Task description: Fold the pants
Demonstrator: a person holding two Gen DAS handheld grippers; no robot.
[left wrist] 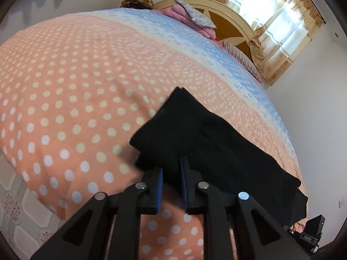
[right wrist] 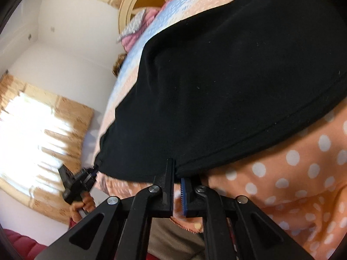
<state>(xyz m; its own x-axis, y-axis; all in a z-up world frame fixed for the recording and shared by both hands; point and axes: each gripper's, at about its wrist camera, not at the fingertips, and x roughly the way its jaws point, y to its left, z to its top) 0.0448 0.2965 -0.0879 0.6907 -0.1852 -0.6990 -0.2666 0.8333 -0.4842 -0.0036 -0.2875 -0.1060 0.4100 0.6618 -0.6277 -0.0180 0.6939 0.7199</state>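
Black pants [left wrist: 208, 143] lie on the polka-dot bedspread [left wrist: 65, 99]; left gripper [left wrist: 171, 169] and right gripper [right wrist: 177, 173] fingers each clamp the pants' edge.

Bedspread [left wrist: 71, 99]: peach with white polka dots over the near part, a pale blue patterned band [left wrist: 195, 36] across the far part. Headboard [left wrist: 229, 23]: cream arched frame with brown panels, at the far end of the bed. Pink folded bedding [left wrist: 186, 15] stacked against the headboard, a grey patterned cloth [left wrist: 195, 15] lying on top. Striped pillow [left wrist: 243, 58] to the right of the stack. Window [left wrist: 279, 15] at far right, hung with sheer beige curtains [left wrist: 279, 65]. White walls [left wrist: 325, 99]. Patterned floor tiles [left wrist: 19, 214] at near left.
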